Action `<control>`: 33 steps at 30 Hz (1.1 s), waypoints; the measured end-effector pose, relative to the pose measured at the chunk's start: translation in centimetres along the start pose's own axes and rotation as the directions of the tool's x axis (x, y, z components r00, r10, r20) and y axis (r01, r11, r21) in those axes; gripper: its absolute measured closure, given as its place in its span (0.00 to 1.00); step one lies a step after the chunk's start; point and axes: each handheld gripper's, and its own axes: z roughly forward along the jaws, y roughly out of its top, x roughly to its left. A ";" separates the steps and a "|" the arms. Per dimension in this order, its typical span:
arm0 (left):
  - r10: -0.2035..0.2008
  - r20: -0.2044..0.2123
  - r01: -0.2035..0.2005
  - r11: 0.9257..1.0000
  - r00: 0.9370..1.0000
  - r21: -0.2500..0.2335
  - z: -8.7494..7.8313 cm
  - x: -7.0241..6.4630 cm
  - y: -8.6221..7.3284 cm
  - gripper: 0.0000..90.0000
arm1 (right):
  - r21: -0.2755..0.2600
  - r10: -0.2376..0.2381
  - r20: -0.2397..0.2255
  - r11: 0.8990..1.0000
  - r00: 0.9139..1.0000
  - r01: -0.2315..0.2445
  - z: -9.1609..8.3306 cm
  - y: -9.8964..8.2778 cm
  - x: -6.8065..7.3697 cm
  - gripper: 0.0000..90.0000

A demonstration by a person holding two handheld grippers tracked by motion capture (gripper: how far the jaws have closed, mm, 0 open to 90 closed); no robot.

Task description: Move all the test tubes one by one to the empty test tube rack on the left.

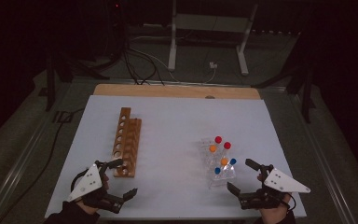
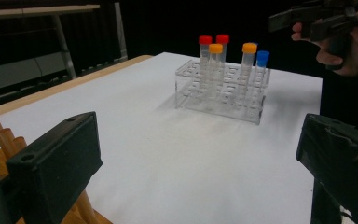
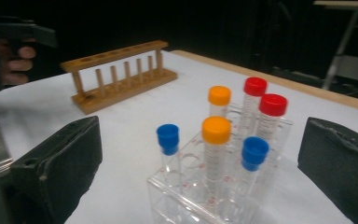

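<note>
High view: wooden rack [image 1: 127, 141] stands well left of clear rack [image 1: 218, 161].

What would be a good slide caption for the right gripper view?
Open right gripper facing a clear plastic rack of six capped tubes, two red, two orange, two blue; empty wooden rack beyond.

Overhead plus two low, perhaps facing views
</note>
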 end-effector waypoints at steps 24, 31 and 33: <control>-0.005 -0.010 0.005 1.000 1.000 -0.012 -0.2 0.1 0.0 0.01 | -0.009 0.044 -0.026 0.999 0.999 -0.044 0.4 1.4 -3.9 0.03; -0.006 -0.014 0.006 1.000 1.000 -0.016 -0.2 0.1 0.0 0.01 | 0.095 0.123 0.007 0.988 0.992 -0.124 1.3 0.5 -5.3 0.11; -0.007 -0.013 0.007 1.000 1.000 -0.013 -0.2 0.2 0.0 0.01 | 0.102 0.115 0.030 0.988 0.993 -0.118 1.2 0.3 -5.2 0.18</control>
